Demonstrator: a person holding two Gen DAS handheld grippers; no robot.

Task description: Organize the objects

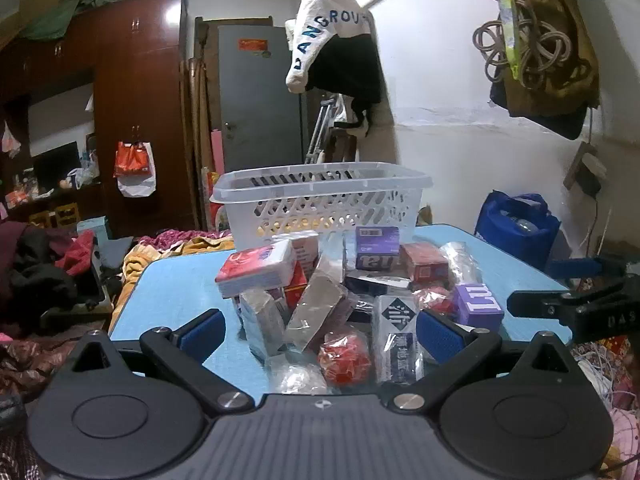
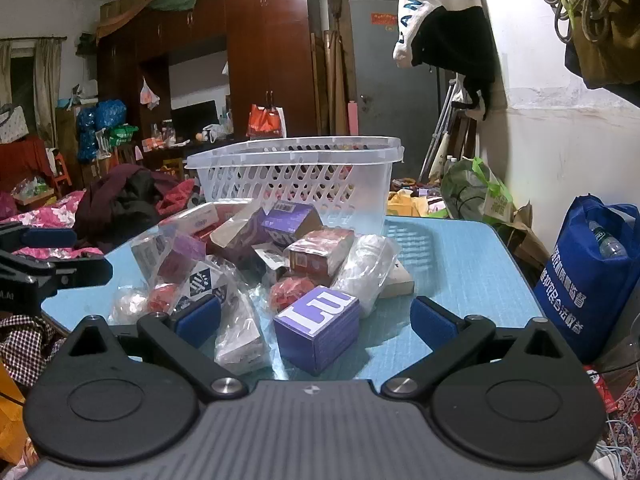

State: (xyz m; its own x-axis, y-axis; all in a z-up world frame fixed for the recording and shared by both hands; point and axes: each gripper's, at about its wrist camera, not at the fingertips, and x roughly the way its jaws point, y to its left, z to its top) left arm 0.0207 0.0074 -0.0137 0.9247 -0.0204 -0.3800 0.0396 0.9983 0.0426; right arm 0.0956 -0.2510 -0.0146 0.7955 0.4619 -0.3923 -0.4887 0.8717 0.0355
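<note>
Tongs come first in both views, and both pairs stand spread wide with nothing between the blue pads: the left gripper (image 1: 320,330) hangs at the near edge of the blue table (image 1: 176,280), and the right gripper (image 2: 316,320) does the same from further to the right. Straight ahead of the right gripper, almost between its pads, sits a purple box (image 2: 320,326) with large white letters on top; it rests on the table at the near right fringe of the pile, one corner turned toward the camera, so its long axis runs slantwise, from near right to far left. In the left wrist view the same purple box (image 1: 478,306) lies off to the right, beyond the right-hand pad, so by my judgement the right gripper is the nearer one and the better lined up; a small twist of the wrist would likely be needed to square the pads on two flat sides. Directly ahead of the left gripper are a red ball in clear wrap (image 1: 344,356) and a dark-printed white packet (image 1: 396,340) standing on end. Behind these the heap (image 2: 256,248) of boxes and bagged items rises, pieces leaning on one another. Farthest back, at the far edge of the table, stands the white slotted basket (image 2: 294,176), upright; whether anything is in it I cannot tell.
</note>
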